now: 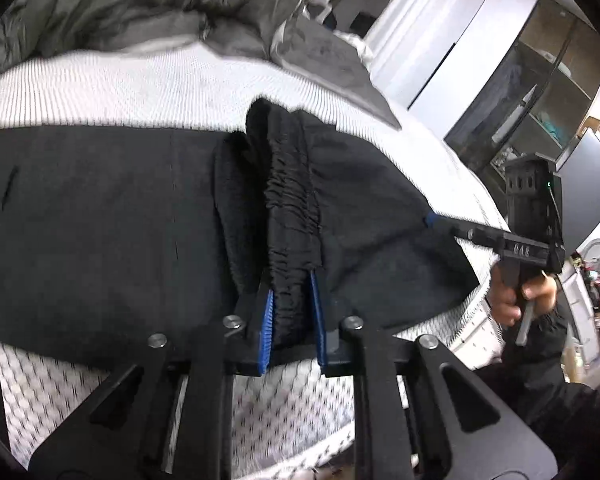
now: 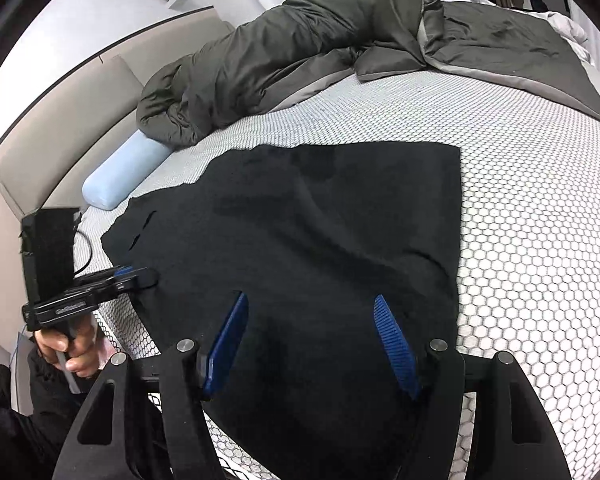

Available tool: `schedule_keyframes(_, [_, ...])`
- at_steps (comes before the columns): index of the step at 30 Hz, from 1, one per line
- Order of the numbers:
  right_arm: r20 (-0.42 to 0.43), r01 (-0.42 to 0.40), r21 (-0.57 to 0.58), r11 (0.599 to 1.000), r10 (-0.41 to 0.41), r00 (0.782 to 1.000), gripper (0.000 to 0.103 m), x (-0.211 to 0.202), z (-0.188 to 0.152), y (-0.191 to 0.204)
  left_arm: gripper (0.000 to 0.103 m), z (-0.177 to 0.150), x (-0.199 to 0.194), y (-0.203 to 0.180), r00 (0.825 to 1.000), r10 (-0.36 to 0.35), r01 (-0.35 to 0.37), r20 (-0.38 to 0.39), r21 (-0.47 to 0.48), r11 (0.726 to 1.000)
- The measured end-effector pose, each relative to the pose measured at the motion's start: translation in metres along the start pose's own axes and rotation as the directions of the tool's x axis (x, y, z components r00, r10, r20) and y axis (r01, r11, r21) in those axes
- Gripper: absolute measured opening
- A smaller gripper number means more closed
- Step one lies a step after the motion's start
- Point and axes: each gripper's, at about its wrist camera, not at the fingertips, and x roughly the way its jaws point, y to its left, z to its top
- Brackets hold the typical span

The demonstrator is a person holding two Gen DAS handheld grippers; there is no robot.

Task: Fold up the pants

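The bed [image 2: 540, 240] fills most of both views, its white cover printed with a honeycomb pattern. A grey-green duvet [image 2: 284, 52] lies bunched across the upper part of the right wrist view, and in the left wrist view it sits crumpled in the upper left. Below the duvet's left end in the right wrist view, a pale blue bolster [image 2: 124, 172] lies against the padded headboard [image 2: 72, 120].

The black pants [image 2: 320, 240] lie spread on the cover in the middle of the right wrist view, running down to the lower centre of the frame. In the left wrist view they cross the middle of the frame as a dark band, with the gathered elastic waistband [image 1: 292, 216] rising from the lower centre towards the middle.

My left gripper [image 1: 292, 316] is at the bottom centre of its own view, its blue pads drawn in narrow and pinching that bunched waistband between them. My right gripper [image 2: 312, 336] is at the lower centre of its view, jaws standing wide apart over the black cloth, the pads pressing on nothing that I can see. Each hand shows at the edge of the other's view, fingers around a black handle: the right hand [image 1: 512, 300] at the right edge, the left hand [image 2: 72, 348] at the lower left.
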Motion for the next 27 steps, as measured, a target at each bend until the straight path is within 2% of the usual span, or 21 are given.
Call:
schedule_keyframes(2, [0.0, -0.002, 0.003, 1.0, 0.002, 1.0, 0.067, 0.0, -0.001, -0.003, 0.022, 0.0, 0.003, 0.013, 0.999, 0.007, -0.008, -0.034, -0.044, 0.999])
schedule_keyframes(4, [-0.003, -0.003, 0.01, 1.0, 0.003, 1.0, 0.067, 0.0, -0.001, -0.005, 0.035, 0.007, -0.002, 0.018, 1.0, -0.028, 0.027, -0.011, -0.075, 0.997])
schedule_keyframes(6, [-0.002, -0.004, 0.019, 1.0, 0.005, 1.0, 0.067, -0.001, 0.0, -0.006, 0.079, 0.013, -0.014, 0.028, 0.998, -0.044, 0.05, 0.053, -0.126, 0.991])
schedule_keyframes(7, [0.003, -0.006, 0.021, 1.0, 0.006, 1.0, 0.067, -0.003, 0.0, -0.007, 0.084, 0.021, -0.016, 0.032, 0.996, -0.052, 0.062, 0.073, -0.141, 0.988])
schedule_keyframes(9, [0.01, -0.012, 0.025, 1.0, 0.011, 1.0, 0.067, -0.005, 0.001, -0.008, 0.085, 0.038, -0.007, 0.037, 0.997, -0.051, 0.059, 0.058, -0.155, 0.986])
schedule_keyframes(12, [0.012, -0.021, 0.035, 0.999, 0.02, 1.0, 0.067, -0.005, 0.002, -0.011, 0.085, 0.062, 0.03, 0.039, 0.998, -0.059, 0.053, -0.031, -0.152, 0.987])
schedule_keyframes(14, [0.011, -0.02, 0.041, 0.999, 0.02, 1.0, 0.067, -0.004, 0.002, -0.011, 0.085, 0.07, 0.06, 0.039, 0.992, -0.048, 0.029, -0.115, -0.159, 0.987])
schedule_keyframes(15, [0.011, -0.023, 0.041, 0.999, 0.023, 1.0, 0.067, -0.004, 0.002, -0.01, 0.084, 0.073, 0.071, 0.041, 0.99, -0.044, 0.022, -0.131, -0.16, 0.987])
schedule_keyframes(16, [0.009, -0.028, 0.042, 0.999, 0.027, 1.0, 0.067, -0.003, 0.001, -0.009, 0.083, 0.075, 0.076, 0.042, 0.99, -0.057, 0.036, -0.127, -0.165, 0.986])
schedule_keyframes(18, [0.001, -0.03, 0.037, 0.999, 0.03, 1.0, 0.067, 0.0, 0.0, -0.007, 0.057, 0.078, 0.081, 0.046, 0.989, -0.086, 0.06, -0.121, -0.199, 0.978])
schedule_keyframes(19, [-0.003, -0.03, 0.032, 0.999, 0.031, 1.0, 0.067, 0.002, -0.001, -0.006, 0.052, 0.078, 0.081, 0.049, 0.99, -0.082, 0.055, -0.117, -0.219, 0.974])
schedule_keyframes(20, [-0.006, -0.035, 0.031, 0.999, 0.035, 0.999, 0.067, 0.003, -0.001, -0.005, 0.032, 0.078, 0.078, 0.05, 0.993, -0.063, 0.04, -0.095, -0.223, 0.974])
schedule_keyframes(21, [-0.007, -0.042, 0.034, 0.999, 0.042, 0.999, 0.067, 0.003, -0.002, -0.005, 0.022, 0.079, 0.076, 0.051, 0.996, -0.042, 0.024, -0.079, -0.218, 0.976])
schedule_keyframes(24, [0.0, -0.057, 0.038, 0.998, 0.057, 0.998, 0.067, 0.002, -0.002, -0.004, 0.01, 0.082, 0.063, 0.046, 0.999, -0.042, 0.039, -0.008, -0.202, 0.979])
schedule_keyframes(27, [0.005, -0.061, 0.055, 0.997, 0.061, 0.998, 0.067, 0.001, -0.002, -0.006, 0.007, 0.083, 0.042, 0.04, 0.996, -0.07, 0.079, 0.053, -0.185, 0.98])
